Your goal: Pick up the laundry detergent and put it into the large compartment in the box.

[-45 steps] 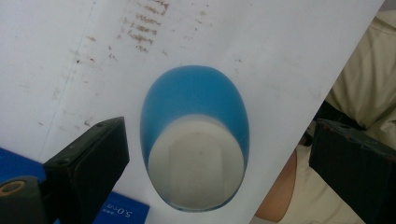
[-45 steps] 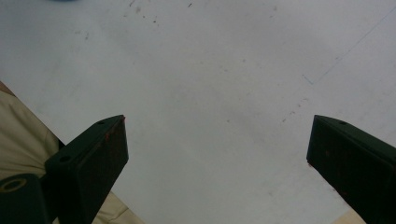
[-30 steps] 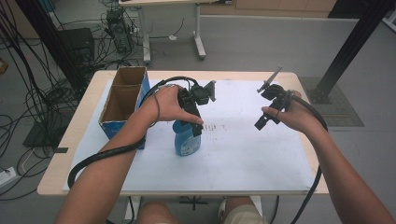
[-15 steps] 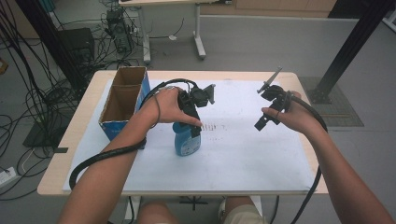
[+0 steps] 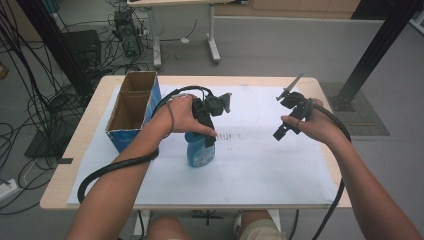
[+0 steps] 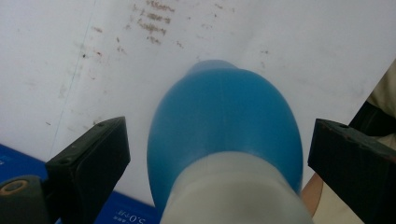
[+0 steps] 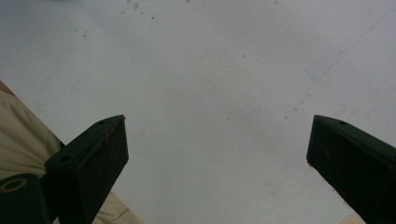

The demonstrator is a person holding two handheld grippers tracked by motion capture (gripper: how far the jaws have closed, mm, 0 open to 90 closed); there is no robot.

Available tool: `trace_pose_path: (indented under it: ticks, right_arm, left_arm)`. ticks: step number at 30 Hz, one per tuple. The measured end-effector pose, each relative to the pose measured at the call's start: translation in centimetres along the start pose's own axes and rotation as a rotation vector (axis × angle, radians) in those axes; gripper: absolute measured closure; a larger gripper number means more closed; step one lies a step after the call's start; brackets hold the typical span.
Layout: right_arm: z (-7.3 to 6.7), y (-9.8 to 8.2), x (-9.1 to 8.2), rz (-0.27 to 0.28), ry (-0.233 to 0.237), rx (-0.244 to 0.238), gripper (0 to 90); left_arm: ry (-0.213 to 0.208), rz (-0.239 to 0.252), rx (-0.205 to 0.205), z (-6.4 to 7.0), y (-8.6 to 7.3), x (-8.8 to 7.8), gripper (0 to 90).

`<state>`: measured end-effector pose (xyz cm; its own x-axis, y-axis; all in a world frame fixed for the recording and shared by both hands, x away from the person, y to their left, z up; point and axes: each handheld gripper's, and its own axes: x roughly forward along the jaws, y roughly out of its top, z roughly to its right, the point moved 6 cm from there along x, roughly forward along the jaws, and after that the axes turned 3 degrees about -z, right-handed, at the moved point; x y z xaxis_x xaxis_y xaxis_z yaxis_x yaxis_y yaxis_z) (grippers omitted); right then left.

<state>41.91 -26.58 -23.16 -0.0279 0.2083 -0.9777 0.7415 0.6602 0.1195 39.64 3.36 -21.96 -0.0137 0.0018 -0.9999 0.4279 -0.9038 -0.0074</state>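
Note:
A blue bottle (image 5: 200,152) with a pale top stands upright on the white sheet (image 5: 265,165), left of the middle. My left gripper (image 5: 204,129) hangs right over it, pointing down. In the left gripper view the bottle (image 6: 224,121) sits between the two jaws of my left gripper (image 6: 218,127), which is open, with a gap on each side. My right gripper (image 5: 286,129) is held above the sheet to the right, apart from the bottle. It is open in the right gripper view (image 7: 217,122), with bare white sheet (image 7: 219,70) between the jaws.
An open cardboard box (image 5: 131,109) with blue sides stands at the table's left, close to my left forearm. Brown smudges (image 5: 235,135) mark the sheet beside the bottle. The wooden table edge (image 5: 62,196) frames the sheet. Cables trail from both grippers.

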Motion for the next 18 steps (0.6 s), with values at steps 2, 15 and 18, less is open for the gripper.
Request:
trace_pose_path:
  ticks: [2, 15, 18]
  right_arm:
    - [0.03, -0.02, -0.01, 0.001, 0.000, -0.001, 5.5]
    - [0.14, -0.04, 0.06, 0.000, 0.003, 0.000, 5.5]
    - [0.15, -0.07, 0.00, 0.001, 0.001, 0.001, 5.5]
  left_arm:
    - [-0.003, -0.001, 0.001, -0.03, 0.02, 0.15, 6.0]
    - [0.005, -0.014, 0.000, 0.02, 0.08, 0.65, 6.1]
    - [0.000, -0.012, 0.007, 0.01, 0.12, 0.61, 6.0]
